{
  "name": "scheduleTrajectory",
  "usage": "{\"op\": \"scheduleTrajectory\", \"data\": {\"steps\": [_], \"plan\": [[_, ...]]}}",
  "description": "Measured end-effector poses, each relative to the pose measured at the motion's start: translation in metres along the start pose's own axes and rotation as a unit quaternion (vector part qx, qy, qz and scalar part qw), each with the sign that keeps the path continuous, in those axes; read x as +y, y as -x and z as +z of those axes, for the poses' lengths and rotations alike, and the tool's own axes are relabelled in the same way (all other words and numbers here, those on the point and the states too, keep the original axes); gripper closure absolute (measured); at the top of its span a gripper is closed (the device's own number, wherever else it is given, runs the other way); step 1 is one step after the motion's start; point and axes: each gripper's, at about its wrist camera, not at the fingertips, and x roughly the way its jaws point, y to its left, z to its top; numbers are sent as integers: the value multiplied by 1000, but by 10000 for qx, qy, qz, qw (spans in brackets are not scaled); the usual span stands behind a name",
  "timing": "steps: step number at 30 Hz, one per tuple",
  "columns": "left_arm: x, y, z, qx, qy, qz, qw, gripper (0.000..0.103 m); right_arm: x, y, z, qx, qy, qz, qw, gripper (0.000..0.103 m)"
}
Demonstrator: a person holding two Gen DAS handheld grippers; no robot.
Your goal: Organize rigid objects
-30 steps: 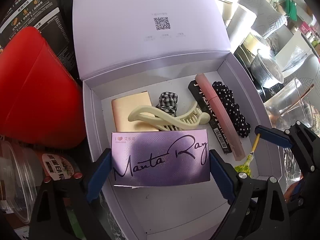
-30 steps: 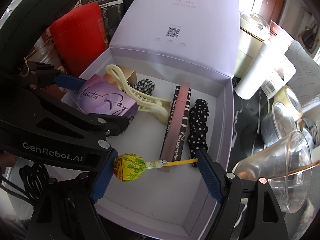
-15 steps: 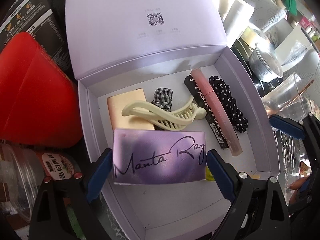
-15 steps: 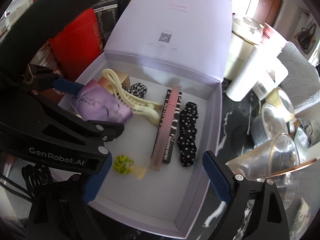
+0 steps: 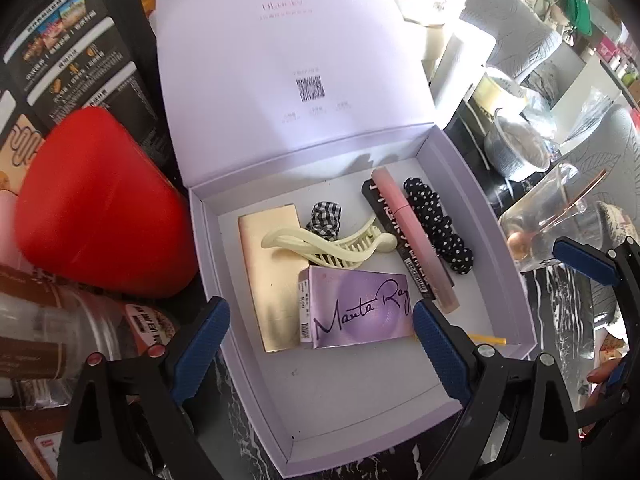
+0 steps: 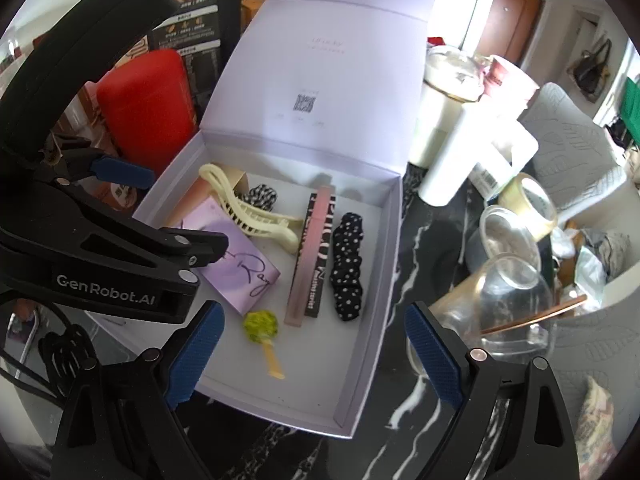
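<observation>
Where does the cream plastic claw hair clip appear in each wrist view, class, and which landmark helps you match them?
Left wrist view: cream plastic claw hair clip lies centre, inside the lilac gift box.
Right wrist view: it lies centre-left.
Shared landmark: the purple "Manta Ray" card box beside the clip.

A matt lilac cardboard box (image 5: 472, 184) is seen; glossy printed card covers the purple carton (image 5: 356, 308), and smooth plastic forms the cream hair claw (image 5: 328, 242).

A purple box (image 5: 356, 312) bears the handwritten script "Manta Ray". The left gripper's black arm (image 6: 108, 284) reads "GenRobot.AI". A QR code (image 5: 310, 88) marks the open lilac lid (image 5: 280, 40).
</observation>
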Motion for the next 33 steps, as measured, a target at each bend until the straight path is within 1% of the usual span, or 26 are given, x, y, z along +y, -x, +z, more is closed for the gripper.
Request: {"op": "scheduleTrajectory", "data": {"steps": [4, 9, 11, 14, 25, 33], "plan": [[3, 15, -2, -80, 66, -42, 9999, 9, -3, 9, 2, -60, -46, -68, 9999, 10], [4, 38, -4, -217, 145, -6, 9997, 9, -6, 24, 4, -175, -152, -128, 9997, 10], [6, 47, -5, -219, 231, -29, 9995, 9, -7, 30, 5, -200, -219, -198, 9994, 10], [7, 61, -5, -326, 341, -81, 9989, 9, -9, 42, 6, -304, -291, -254, 9988, 10], [-1, 127, -20, -920, 410, -4, 9949, 9, -8, 94, 7, -753, -379, -477, 9953, 10], [-4, 175, -38, -1362, 544, 86, 9891, 9, -8, 136, 2, -1020, -565, -597, 9914, 10]]}}
